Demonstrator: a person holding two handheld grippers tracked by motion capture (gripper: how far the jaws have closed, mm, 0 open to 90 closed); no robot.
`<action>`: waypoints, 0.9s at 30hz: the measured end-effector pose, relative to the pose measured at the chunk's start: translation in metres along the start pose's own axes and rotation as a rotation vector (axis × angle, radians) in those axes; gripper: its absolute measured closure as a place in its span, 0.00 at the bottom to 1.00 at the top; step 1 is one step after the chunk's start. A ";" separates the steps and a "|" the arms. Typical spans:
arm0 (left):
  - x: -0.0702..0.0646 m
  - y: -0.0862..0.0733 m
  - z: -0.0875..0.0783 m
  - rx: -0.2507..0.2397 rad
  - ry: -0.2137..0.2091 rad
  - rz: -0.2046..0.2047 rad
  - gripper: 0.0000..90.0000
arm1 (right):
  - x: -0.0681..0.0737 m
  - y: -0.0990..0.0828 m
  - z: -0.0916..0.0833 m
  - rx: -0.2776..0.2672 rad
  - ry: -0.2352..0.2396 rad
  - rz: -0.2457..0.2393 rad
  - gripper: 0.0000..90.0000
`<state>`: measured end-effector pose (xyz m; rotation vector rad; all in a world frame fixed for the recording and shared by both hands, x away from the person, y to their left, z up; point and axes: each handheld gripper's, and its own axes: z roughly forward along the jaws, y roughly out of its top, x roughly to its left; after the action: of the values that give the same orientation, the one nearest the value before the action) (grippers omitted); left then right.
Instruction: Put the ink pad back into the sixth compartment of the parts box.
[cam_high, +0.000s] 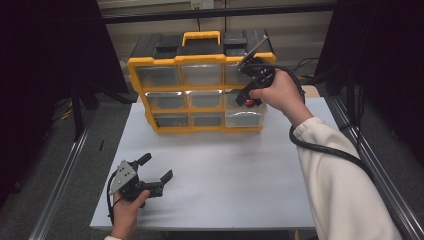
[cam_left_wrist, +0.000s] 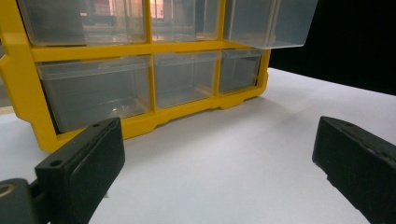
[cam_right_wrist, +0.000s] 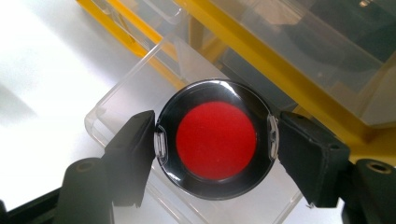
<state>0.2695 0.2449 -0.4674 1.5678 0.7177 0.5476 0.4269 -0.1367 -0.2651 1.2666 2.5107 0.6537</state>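
A yellow and black drawer organiser (cam_high: 150, 65) with clear plastic drawers stands at the back of the white table (cam_high: 220, 170). Its middle-right clear drawer (cam_right_wrist: 135, 88) is pulled out. My right gripper (cam_right_wrist: 215, 140) is shut on a round black case with a red centre (cam_right_wrist: 215, 140), held over that open drawer. In the high view the case (cam_high: 248, 102) shows red under the right gripper (cam_high: 248, 100) at the organiser's right side. My left gripper (cam_high: 156, 167) rests near the table's front left, jaws wide open and empty. In its own view the left gripper (cam_left_wrist: 219, 163) faces the organiser (cam_left_wrist: 28, 88).
Metal rails (cam_high: 60, 185) run along both sides of the table. A black cable (cam_high: 325, 150) trails from the right gripper across the sleeve. Dark curtains hang on the left and right. Bare white tabletop lies between the left gripper and the organiser.
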 end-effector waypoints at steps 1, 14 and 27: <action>0.000 0.000 0.000 -0.001 0.000 -0.002 0.03 | 0.000 0.000 0.000 0.001 0.004 0.004 0.34; -0.001 0.000 0.001 -0.007 -0.001 -0.017 0.03 | -0.001 -0.002 0.001 -0.011 -0.002 0.011 0.34; 0.002 0.001 -0.002 0.023 -0.006 0.033 0.03 | -0.002 -0.004 0.000 -0.038 0.006 0.010 0.35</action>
<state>0.2696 0.2474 -0.4667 1.6045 0.6968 0.5607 0.4249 -0.1405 -0.2669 1.2667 2.4860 0.7058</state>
